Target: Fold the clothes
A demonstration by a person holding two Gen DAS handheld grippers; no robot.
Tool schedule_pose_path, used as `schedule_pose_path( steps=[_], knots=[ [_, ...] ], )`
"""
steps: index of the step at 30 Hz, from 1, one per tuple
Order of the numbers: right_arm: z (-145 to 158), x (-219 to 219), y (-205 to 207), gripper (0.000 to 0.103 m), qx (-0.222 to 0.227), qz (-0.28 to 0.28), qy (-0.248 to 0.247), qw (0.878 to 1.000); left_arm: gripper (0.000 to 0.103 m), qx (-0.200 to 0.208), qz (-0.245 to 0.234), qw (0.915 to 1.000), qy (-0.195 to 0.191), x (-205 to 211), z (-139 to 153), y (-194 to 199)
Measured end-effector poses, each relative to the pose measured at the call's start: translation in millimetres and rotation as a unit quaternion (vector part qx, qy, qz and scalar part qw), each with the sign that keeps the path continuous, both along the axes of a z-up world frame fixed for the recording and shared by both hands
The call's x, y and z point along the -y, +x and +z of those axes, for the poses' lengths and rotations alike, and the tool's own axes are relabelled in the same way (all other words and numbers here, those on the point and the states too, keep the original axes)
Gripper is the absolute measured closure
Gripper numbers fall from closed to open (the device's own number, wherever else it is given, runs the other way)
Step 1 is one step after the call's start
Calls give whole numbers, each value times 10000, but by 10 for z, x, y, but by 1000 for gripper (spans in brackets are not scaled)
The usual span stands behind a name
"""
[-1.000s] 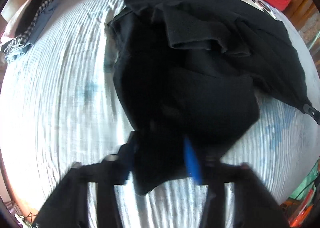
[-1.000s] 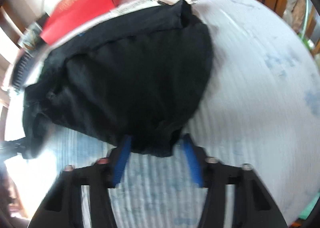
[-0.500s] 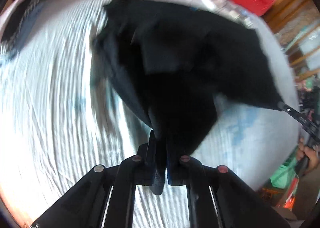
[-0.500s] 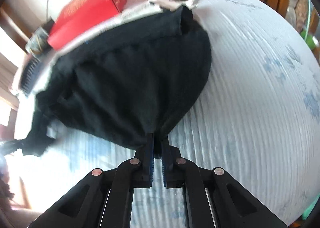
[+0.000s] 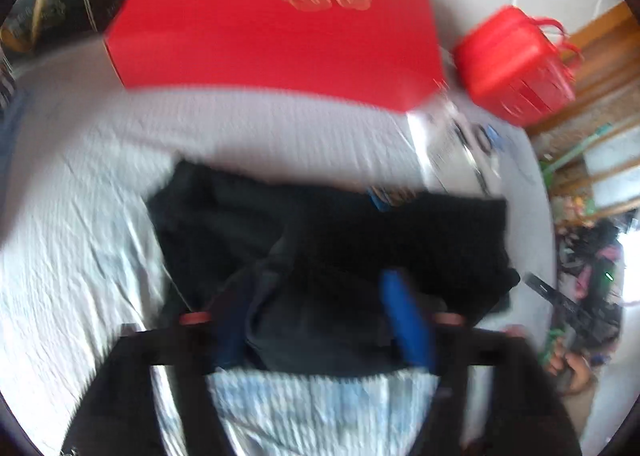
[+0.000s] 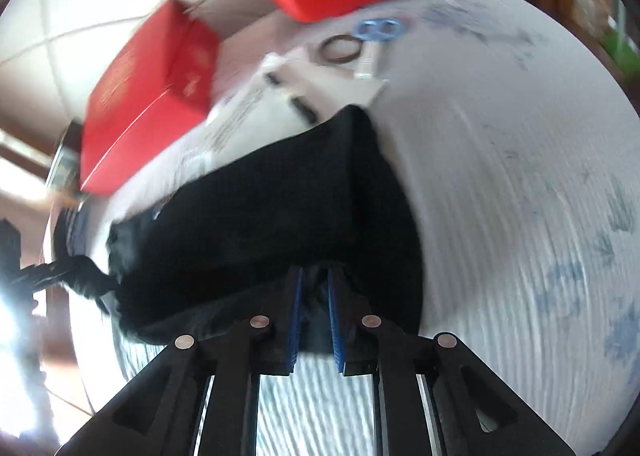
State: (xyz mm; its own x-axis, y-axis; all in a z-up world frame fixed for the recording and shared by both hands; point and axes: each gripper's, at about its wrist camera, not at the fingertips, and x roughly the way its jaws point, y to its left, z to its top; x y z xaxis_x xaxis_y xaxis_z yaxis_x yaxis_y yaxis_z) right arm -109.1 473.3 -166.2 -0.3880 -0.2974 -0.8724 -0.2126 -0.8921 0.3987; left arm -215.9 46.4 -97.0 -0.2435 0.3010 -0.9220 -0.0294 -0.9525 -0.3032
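black garment (image 5: 332, 244) lies doubled on the bed sheet (image 5: 80, 240), your left gripper (image 5: 320, 320) spread and opening to release its hem, your right gripper (image 6: 314, 312) parting with cloth between.

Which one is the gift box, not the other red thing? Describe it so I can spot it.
On the pale bedspread, look past the black garment to the far edge. The gift box is the wide flat red one with a gold emblem; the red case beside it has handles.

One black garment (image 5: 340, 240), two red boxes (image 5: 276, 24) (image 5: 516, 64), one brown ring (image 6: 340, 48), two grippers (image 5: 320, 316) (image 6: 316, 288)
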Motion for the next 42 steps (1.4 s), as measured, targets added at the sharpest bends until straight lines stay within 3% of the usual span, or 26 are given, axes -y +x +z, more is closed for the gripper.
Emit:
schedule_pose_path(
  steps=[4,9,14,19,22,24,26,27,28,29,34,36,37,39,40,42],
  knots=[
    [74,-143,184,81,-203,-215,86,9995,24,-229,81,9983,-531,185,53,78],
    [-47,-169,502,78,-84,-214,177,9996,24,-320,11,9900,-1377,343,-210,354],
    [-197,-88,551,77,44,-109,278,9995,24,-242,-49,9878,-1537,324,-607,539],
    [-198,118,384,68,-86,291,841,9960,24,-140,-20,9874,-1573,307,-866,577],
    [-290,261,237,68,12,634,1175,9910,24,20,3,9882,-1534,330,-981,560],
    [-397,337,152,68,117,824,1381,9869,33,102,-19,9892,-1461,345,-1030,546],
    [-503,413,68,67,223,1013,1586,9819,69,102,-5,9898,-1420,361,-984,533],
    [-532,452,57,68,233,1108,1672,9794,78,127,45,9905,-1371,381,-954,528],
    [-539,473,68,87,271,1184,1672,9784,92,172,121,9912,-1305,408,-923,523],
    [-540,461,92,96,398,1201,1523,9802,95,195,210,9911,-1299,448,-894,522],
    [-557,41,404,94,840,634,863,9907,93,467,439,9904,-1222,623,-984,558],
    [-596,-66,484,84,913,518,634,9924,91,442,205,9899,-1328,533,-945,575],
    [-584,-80,500,69,914,490,664,9924,91,451,80,9894,-1375,485,-923,581],
    [-497,-69,500,64,828,442,869,9918,90,274,-104,9905,-1343,402,-751,587],
    [-415,-62,494,62,701,409,920,9924,85,80,-141,9916,-1280,368,-622,585],
    [-200,-57,466,61,305,262,956,9946,59,-297,-216,9930,-1124,295,-386,570]
  ],
)
